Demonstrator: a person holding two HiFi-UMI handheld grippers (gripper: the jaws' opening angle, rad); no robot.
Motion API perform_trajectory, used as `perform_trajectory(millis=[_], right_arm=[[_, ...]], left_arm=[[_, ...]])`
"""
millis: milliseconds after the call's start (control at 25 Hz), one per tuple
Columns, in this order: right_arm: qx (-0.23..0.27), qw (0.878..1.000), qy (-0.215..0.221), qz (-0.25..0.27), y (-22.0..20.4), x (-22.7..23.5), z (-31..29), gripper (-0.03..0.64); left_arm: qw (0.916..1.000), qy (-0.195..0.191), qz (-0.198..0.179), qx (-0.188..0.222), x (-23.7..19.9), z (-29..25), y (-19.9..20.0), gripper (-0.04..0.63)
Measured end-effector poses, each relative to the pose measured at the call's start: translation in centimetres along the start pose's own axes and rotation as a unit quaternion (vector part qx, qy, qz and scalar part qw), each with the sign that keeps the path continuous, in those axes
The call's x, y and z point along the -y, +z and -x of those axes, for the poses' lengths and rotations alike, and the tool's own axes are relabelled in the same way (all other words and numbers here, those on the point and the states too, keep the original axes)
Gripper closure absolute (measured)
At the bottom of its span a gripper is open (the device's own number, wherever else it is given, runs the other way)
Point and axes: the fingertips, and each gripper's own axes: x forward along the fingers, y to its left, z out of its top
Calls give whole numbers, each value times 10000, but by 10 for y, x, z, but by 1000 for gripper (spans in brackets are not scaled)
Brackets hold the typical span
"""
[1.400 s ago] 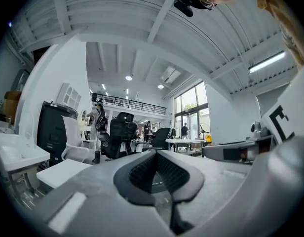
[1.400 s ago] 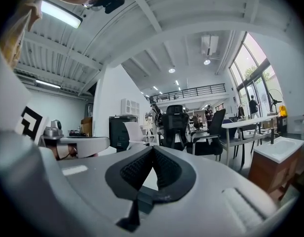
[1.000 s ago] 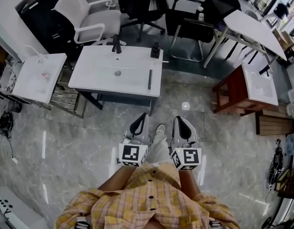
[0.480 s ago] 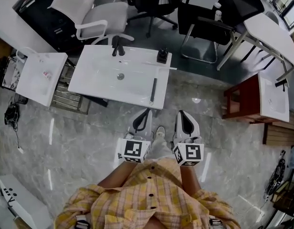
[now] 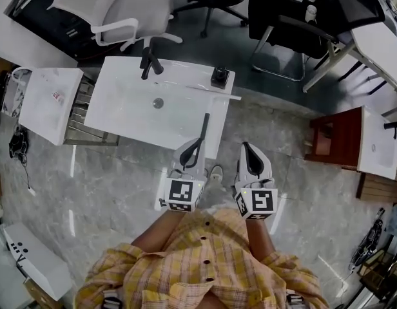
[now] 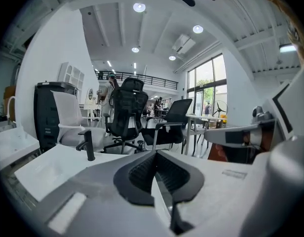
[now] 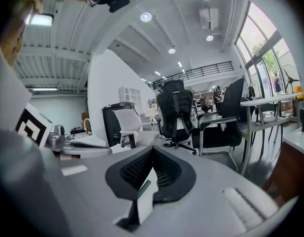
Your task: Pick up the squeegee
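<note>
Marble floor (image 5: 108, 179); squeegee (image 5: 204, 126) near right edge of sink top (image 5: 131, 118)

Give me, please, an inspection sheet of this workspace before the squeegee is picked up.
Surface: white sink top, mostly bare.
Job's things: squeegee lying near the top's front right edge, not held.
Clutter: black faucet, small black object at the back.
Grippers: left gripper and right gripper shut, nothing between the jaws.
Cables: black cable lying far left.
Surroundings: office chairs behind, second sink at left.
</note>
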Motion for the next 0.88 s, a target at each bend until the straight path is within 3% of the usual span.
perform_trajectory(millis=[640, 880], right_arm=[[-559, 9978, 339, -70, -46, 30, -61, 620], [-668, 9974, 263, -73, -61, 39, -72, 620]], left_arm=[[9961, 276, 197, -818, -30, -93, -50, 594], [9934, 351, 336, -1037, -42, -118, -74, 563]])
